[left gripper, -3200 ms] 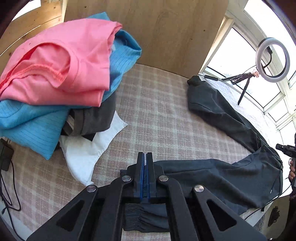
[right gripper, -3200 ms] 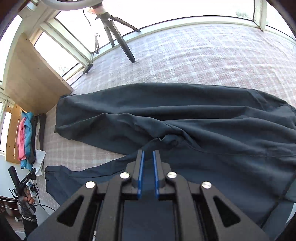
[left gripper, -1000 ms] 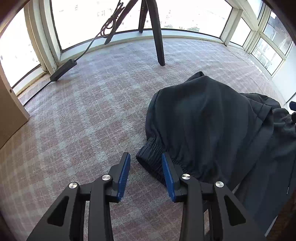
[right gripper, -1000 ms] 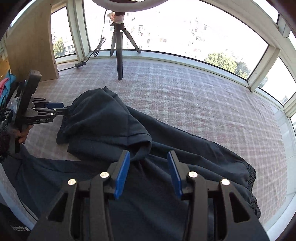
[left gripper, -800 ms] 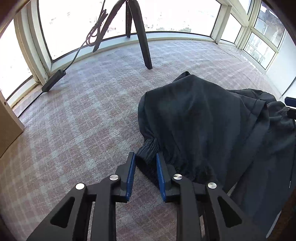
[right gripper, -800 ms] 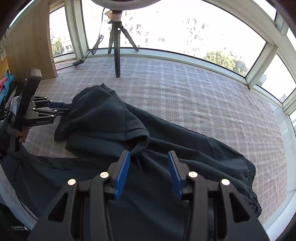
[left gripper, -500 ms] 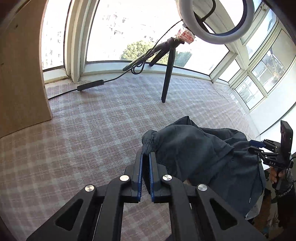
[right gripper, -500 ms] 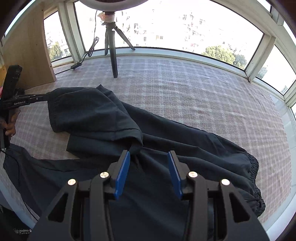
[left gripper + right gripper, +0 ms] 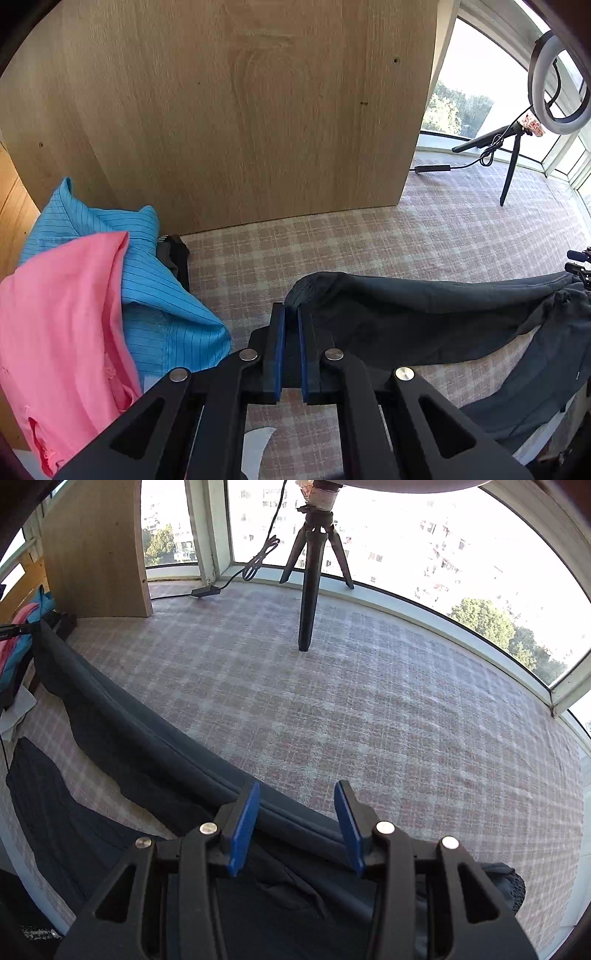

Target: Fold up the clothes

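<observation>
A plaid cloth [image 9: 388, 709] in pale pink and grey covers the whole work surface, which runs out to a curved band of windows. A tall wooden panel [image 9: 236, 110] stands upright on it and fills the upper part of the left wrist view. The dark trousers [image 9: 424, 314] lie stretched across the cloth in a long band, one leg drawn out taut from the right side toward the pile of clothes, the rest slumped at the near edge. That pile sits at the foot of the panel: a pink garment [image 9: 62, 325] on top of a blue striped shirt [image 9: 162, 302], with something dark beneath. A ring light on a tripod [image 9: 310, 565] stands on the cloth near the windows, its cable trailing beside it. The left gripper [image 9: 290, 321] has its blue pads pressed close together, pinching the cuff end of the trousers, which bunches just past the fingertips. The right gripper [image 9: 295, 801] has its fingers spread apart and pointing down over the trousers; the fabric's folded edge passes below the gap, and the pads do not press on it.
</observation>
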